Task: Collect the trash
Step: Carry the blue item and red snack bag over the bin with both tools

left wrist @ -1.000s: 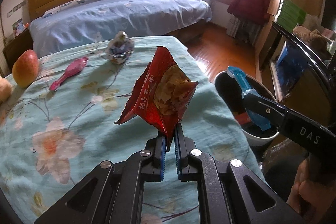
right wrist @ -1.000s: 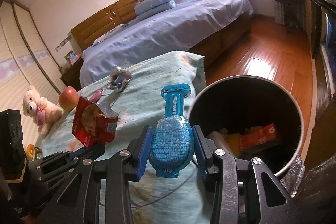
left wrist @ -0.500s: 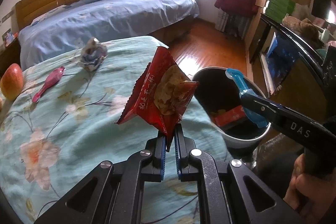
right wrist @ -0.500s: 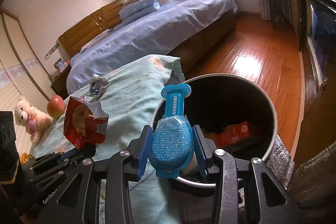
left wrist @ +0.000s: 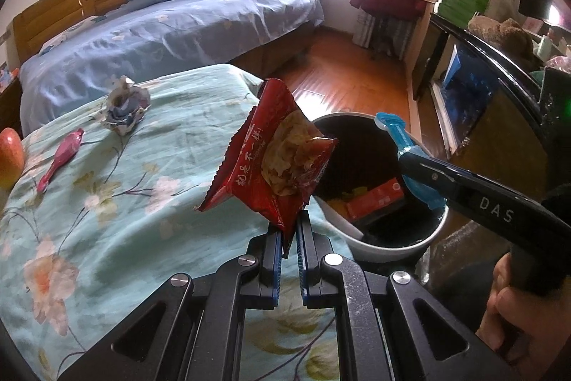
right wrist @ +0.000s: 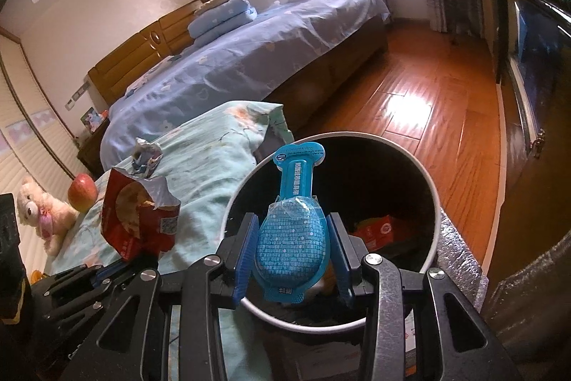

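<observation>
Now I stand by my small bed with the flowery green cover [left wrist: 117, 188], and the big blue bed [left wrist: 171, 34] sits behind it. I am picking up trash, so both my hands carry some to the round bin [right wrist: 433, 202] on the wood floor, just past the end of the green cover. The bin is open at the top and has an orange box [right wrist: 378, 231] inside, so it is ready for more.

My left gripper [left wrist: 288, 231] is squeezed tight on the bottom corner of a red chip bag [left wrist: 274, 163]. The bag is torn open and sticks up in the air, so I think pinching one corner is enough to hold it. It hangs over the edge of the green cover, close to the bin but not over it yet.

My right gripper [right wrist: 292, 252] is clenched on a blue plastic pack [right wrist: 291, 238] with a long neck. Its fat round part sits between the two blue pads, and that is why the fingers stay partly apart. The pack is right over the mouth of the bin, so I think I can let it go first.

More trash waits on the green cover: a crumpled wrapper [left wrist: 125, 104] and a pink pack [left wrist: 59, 159]. The apple [left wrist: 10, 158] and the teddy [right wrist: 39, 213] are not trash, I think.
</observation>
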{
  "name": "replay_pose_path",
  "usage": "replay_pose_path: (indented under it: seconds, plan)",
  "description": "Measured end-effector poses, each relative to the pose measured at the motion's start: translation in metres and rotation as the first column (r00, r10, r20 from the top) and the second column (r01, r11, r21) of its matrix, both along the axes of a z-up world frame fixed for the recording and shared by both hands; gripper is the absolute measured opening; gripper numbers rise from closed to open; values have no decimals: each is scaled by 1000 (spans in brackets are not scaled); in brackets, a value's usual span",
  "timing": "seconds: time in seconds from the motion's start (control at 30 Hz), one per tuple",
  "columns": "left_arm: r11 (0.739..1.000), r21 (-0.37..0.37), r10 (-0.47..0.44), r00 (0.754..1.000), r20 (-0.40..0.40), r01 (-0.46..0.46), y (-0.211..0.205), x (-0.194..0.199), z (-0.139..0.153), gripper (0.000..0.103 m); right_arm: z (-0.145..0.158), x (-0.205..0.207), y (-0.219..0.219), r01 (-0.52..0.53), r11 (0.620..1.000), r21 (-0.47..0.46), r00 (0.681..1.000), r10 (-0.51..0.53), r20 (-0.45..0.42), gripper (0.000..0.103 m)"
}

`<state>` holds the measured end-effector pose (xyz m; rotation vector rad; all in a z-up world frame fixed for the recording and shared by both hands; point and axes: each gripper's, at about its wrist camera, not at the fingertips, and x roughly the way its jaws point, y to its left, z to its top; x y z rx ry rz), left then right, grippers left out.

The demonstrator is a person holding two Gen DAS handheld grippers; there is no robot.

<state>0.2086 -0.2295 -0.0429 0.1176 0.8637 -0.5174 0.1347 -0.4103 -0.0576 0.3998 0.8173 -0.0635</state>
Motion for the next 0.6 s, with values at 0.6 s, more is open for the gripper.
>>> replay_pose_path:
  seconds: [0.6]
  plan:
    - [998, 10, -55, 998, -39, 56, -36, 19, -10, 7, -14, 11, -25, 35, 999, 5, 999, -34, -40, 40]
